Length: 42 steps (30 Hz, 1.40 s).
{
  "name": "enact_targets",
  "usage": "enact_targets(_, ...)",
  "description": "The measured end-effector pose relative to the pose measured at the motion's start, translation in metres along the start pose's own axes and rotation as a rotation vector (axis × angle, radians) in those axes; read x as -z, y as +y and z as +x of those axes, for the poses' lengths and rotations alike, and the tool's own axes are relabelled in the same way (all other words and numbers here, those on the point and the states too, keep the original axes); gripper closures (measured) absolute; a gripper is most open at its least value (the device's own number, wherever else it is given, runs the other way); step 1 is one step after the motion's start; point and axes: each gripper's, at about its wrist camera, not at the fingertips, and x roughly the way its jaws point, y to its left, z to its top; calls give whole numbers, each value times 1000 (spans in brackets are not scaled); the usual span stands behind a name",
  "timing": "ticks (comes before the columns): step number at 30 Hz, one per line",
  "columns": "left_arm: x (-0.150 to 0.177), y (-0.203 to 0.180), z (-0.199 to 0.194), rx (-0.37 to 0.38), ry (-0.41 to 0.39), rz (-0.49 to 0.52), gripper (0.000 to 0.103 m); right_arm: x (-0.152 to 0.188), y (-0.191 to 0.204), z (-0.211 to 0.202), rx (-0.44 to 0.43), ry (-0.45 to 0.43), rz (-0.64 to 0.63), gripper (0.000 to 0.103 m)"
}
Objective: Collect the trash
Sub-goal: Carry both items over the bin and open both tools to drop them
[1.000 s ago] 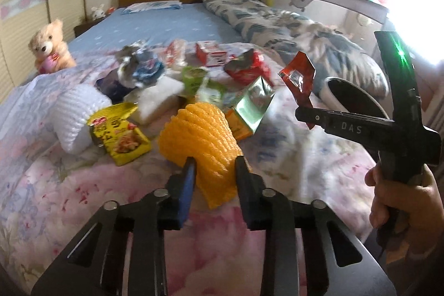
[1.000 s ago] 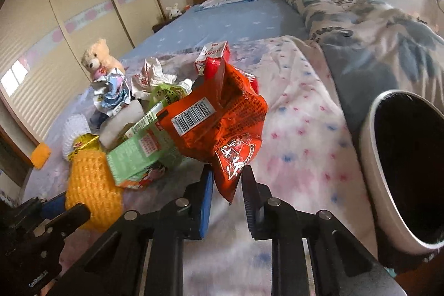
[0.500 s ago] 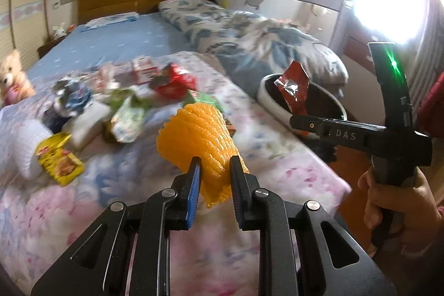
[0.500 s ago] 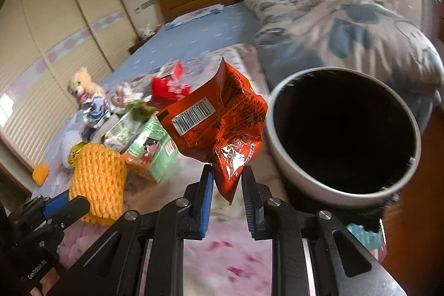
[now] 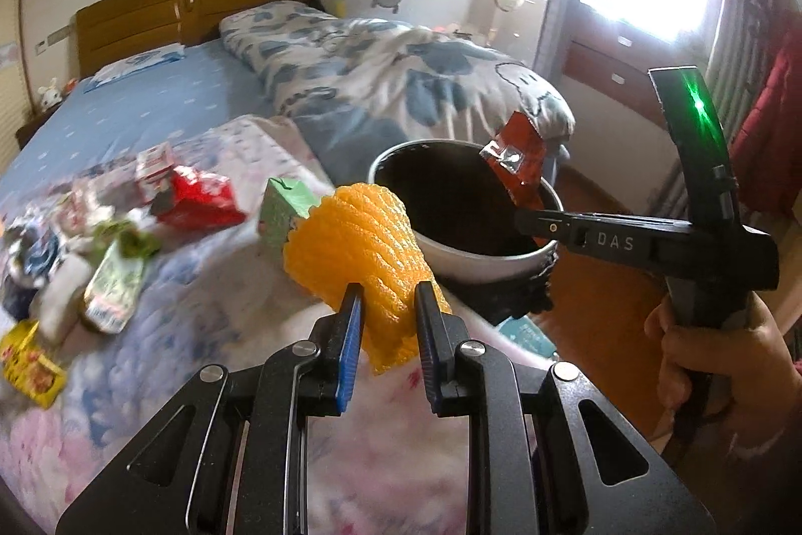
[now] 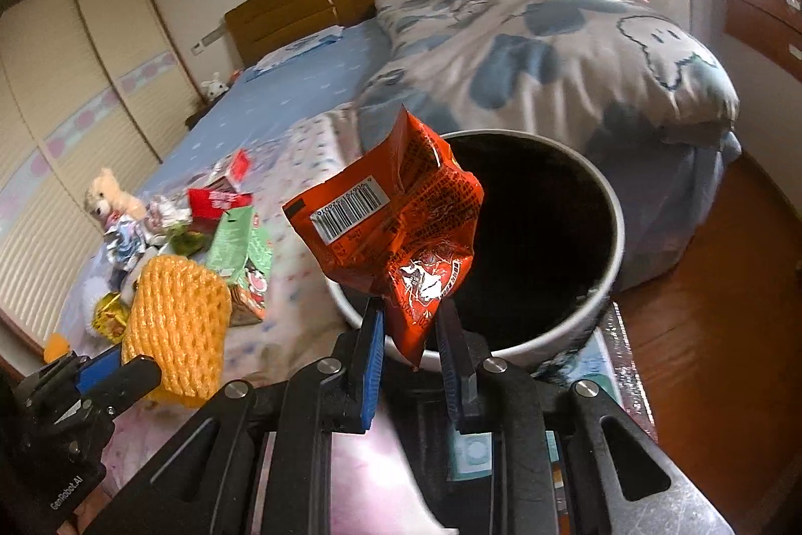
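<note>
My left gripper point(image 5: 386, 299) is shut on a yellow foam fruit net point(image 5: 358, 244), held in the air just left of the bin; the net also shows in the right wrist view point(image 6: 175, 324). My right gripper point(image 6: 408, 319) is shut on a red snack wrapper point(image 6: 396, 229) and holds it over the near rim of the round white trash bin point(image 6: 614, 254) with a dark inside. The bin point(image 5: 481, 259) stands beside the bed, with the wrapper point(image 5: 516, 159) above it.
Several wrappers and cartons lie on the floral bedspread: a green carton point(image 5: 285, 209), a red pack point(image 5: 200, 196), a yellow packet point(image 5: 30, 364). A teddy bear point(image 6: 108, 196) sits far left. A rolled duvet point(image 5: 401, 83) lies behind the bin. Wood floor point(image 6: 712, 334) lies to the right.
Both grippers have swung right from the bed toward the bin, each keeping its hold. The wrapper is now over the bin's rim and the yellow net is close beside it.
</note>
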Motion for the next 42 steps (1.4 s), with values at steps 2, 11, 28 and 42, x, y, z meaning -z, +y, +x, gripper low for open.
enact_targets(2, -9, -7, 8, 15, -3, 13, 84, -2, -7, 0, 3, 4, 6, 82)
enact_targets(11, -40, -29, 36, 53, -5, 47, 84, -17, -32, 10, 10, 38, 22, 82)
enact_targets(28, -65, -32, 88, 70, 67, 28, 54, -32, -61, 25, 10, 81, 66, 70)
enact_targets(42, -23, 12, 43, -15, 47, -69, 29, -25, -49, 5, 1, -13, 113, 34)
